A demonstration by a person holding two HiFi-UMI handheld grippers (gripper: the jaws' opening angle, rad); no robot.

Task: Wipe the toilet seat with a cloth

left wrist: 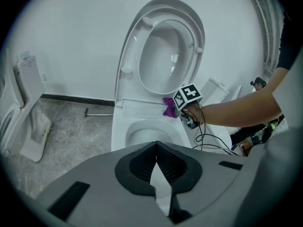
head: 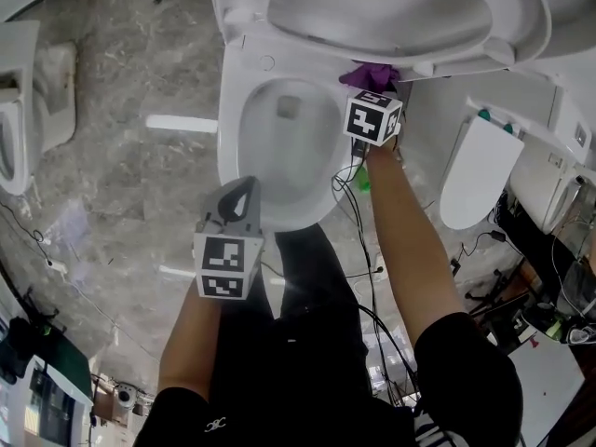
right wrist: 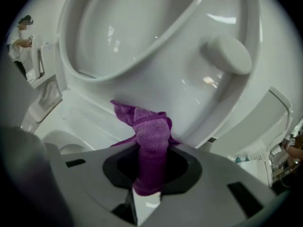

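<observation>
In the head view the left gripper [head: 244, 186] hovers over the toilet bowl's rim [head: 228, 128] and the right gripper [head: 374, 86] meets the raised seat [head: 520, 24] near its hinge; the left gripper view shows its jaws together, empty — the right gripper view alone shows the purple cloth [right wrist: 151, 148] clamped between its jaws, bunched against the seat.

The toilet bowl [head: 231, 110] stands on the floor [head: 121, 184], with its seat [head: 507, 26] raised behind it. The cloth [head: 371, 74], gripped by the right gripper [head: 372, 89], sits at the bowl's rear right rim, touching the seat's base. The left gripper [head: 244, 189] hangs over the bowl's front edge. A second toilet [head: 480, 170] stands to the right, and a third toilet [head: 19, 119] at the floor's left edge.
</observation>
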